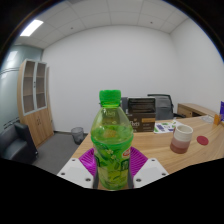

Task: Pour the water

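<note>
The gripper (111, 168) clamps a green capped bottle (110, 140) (upright) between both fingers; a plastic cup (182, 138) stands far right on the wooden table (170, 160).

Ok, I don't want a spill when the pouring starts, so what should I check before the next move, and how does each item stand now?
1. Grip: fingers press the green bottle from both sides: ok.
2. Bottle upright: ok.
3. Green cap on: not ok, it must come off before pouring.
4. Target cup upright on the wooden table: ok.
5. Cup's spare room: pinkish at the bottom; fill level: cannot tell.
6. Path from bottle to cup free: ok.
</note>
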Demonstrator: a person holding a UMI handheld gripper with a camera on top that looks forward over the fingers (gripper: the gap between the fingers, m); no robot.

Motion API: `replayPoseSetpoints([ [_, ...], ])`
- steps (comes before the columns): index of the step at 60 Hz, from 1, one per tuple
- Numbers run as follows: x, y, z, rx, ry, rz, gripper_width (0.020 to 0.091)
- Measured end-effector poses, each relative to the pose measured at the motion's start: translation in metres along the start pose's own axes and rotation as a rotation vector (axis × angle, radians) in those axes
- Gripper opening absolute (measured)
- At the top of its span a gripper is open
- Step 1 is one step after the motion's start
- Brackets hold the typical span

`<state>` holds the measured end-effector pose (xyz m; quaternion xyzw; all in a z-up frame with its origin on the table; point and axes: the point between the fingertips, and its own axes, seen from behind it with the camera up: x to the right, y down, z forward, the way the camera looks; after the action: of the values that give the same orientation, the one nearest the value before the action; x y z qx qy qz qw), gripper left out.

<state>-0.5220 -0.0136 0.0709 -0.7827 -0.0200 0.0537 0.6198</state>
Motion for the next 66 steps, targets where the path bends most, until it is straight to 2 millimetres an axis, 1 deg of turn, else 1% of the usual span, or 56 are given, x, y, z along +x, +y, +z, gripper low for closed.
replayPoseSetpoints([
  [8, 0.011, -0.001, 0.004, -0.068, -0.01, 0.128, 0.0395],
  [11, 0.019, -0.001, 0.008, -0.112, -0.017, 0.209, 0.0395],
  [15, 0.031, -0.006, 0.015, -0.166, -0.024, 0.333, 0.0396],
  [18, 0.039, -0.01, 0.02, -0.197, -0.016, 0.454, 0.0396],
  [22, 0.053, -0.02, 0.028, -0.224, -0.015, 0.639, 0.0395],
  [26, 0.065, -0.032, 0.038, -0.228, -0.025, 0.828, 0.0396],
  [27, 0.066, -0.041, 0.036, -0.241, -0.02, 0.87, 0.0396],
  [30, 0.075, -0.044, 0.046, -0.222, -0.035, 1.005, 0.0395],
  [35, 0.089, -0.057, 0.054, -0.213, -0.031, 1.211, 0.0396],
  [43, 0.108, -0.07, 0.061, -0.212, -0.033, 1.51, 0.0395],
  [45, 0.112, -0.071, 0.065, -0.207, -0.031, 1.562, 0.0396],
  [52, 0.127, -0.078, 0.071, -0.172, -0.036, 1.766, 0.0394],
  [53, 0.128, -0.08, 0.068, -0.171, -0.034, 1.793, 0.0394],
  [57, 0.135, -0.082, 0.07, -0.149, -0.041, 1.892, 0.0395],
  [60, 0.136, -0.082, 0.07, -0.151, -0.046, 1.938, 0.0396],
  [61, 0.135, -0.082, 0.067, -0.161, -0.045, 1.949, 0.0397],
  [62, 0.136, -0.081, 0.071, -0.173, -0.046, 1.955, 0.0396],
  [66, 0.134, -0.082, 0.071, -0.192, -0.06, 1.959, 0.0395],
])
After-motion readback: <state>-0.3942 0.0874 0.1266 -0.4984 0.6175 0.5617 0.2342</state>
